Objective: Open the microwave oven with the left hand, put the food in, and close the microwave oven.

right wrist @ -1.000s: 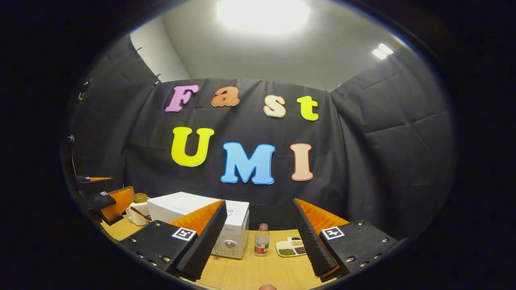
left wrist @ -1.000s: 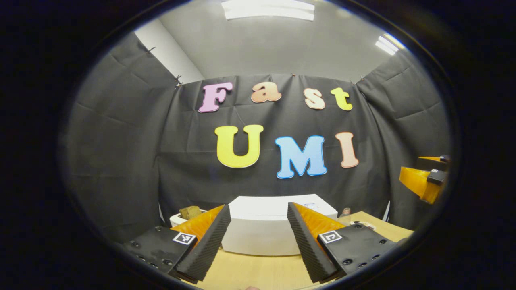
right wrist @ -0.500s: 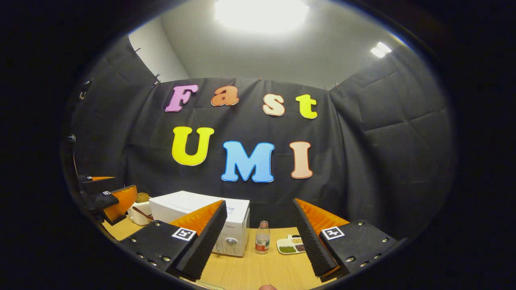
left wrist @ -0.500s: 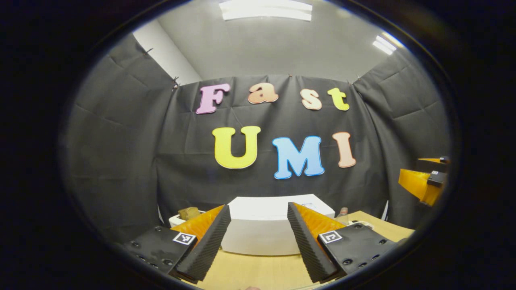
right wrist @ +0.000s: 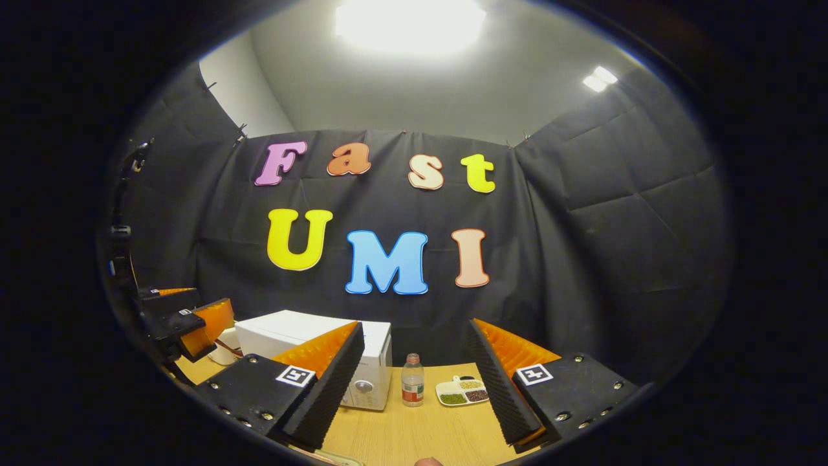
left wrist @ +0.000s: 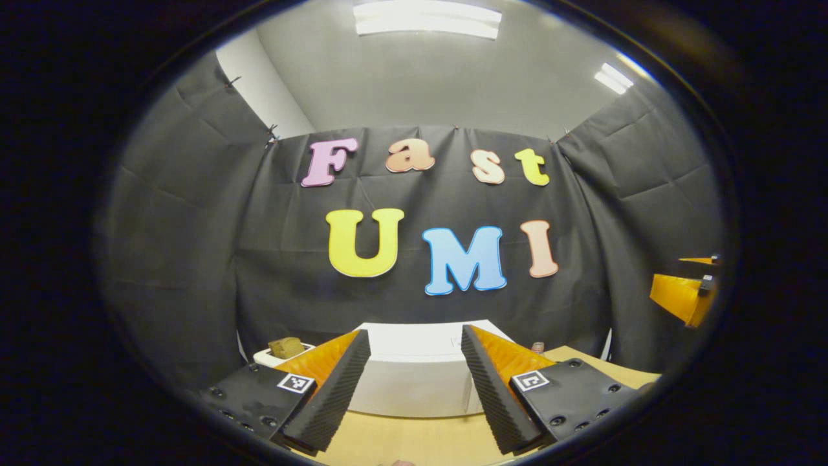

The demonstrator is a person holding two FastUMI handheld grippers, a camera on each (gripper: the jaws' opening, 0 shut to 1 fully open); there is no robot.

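Two grippers are up, both with fingers spread wide and nothing between them. The left gripper (left wrist: 414,388) hangs over the near edge of the wooden table (left wrist: 414,440), facing the one white microwave oven (left wrist: 414,382) straight on; its door is shut. In the right gripper view the left gripper (right wrist: 184,320) appears at the far left, raised in front of the oven's left end, apart from it.

The right gripper (right wrist: 417,388) sits further right along the table (right wrist: 420,427), well apart from the oven (right wrist: 304,336), which it sees at an angle (the control panel with a round knob faces that camera). In the left gripper view, the right gripper (left wrist: 686,294) pokes in at the right edge.

One white bowl (left wrist: 275,356) stands just left of the oven, with one brown lump of food (left wrist: 284,346) in it; in the right gripper view the bowl (right wrist: 223,353) is mostly hidden behind the left gripper.

The right gripper view adds one small clear bottle (right wrist: 411,382) with a label, standing upright just right of the oven, and one white divided dish (right wrist: 460,391) of green, dark and pale grains beside it. In the left gripper view just the bottle's cap (left wrist: 537,347) peeks past the oven.
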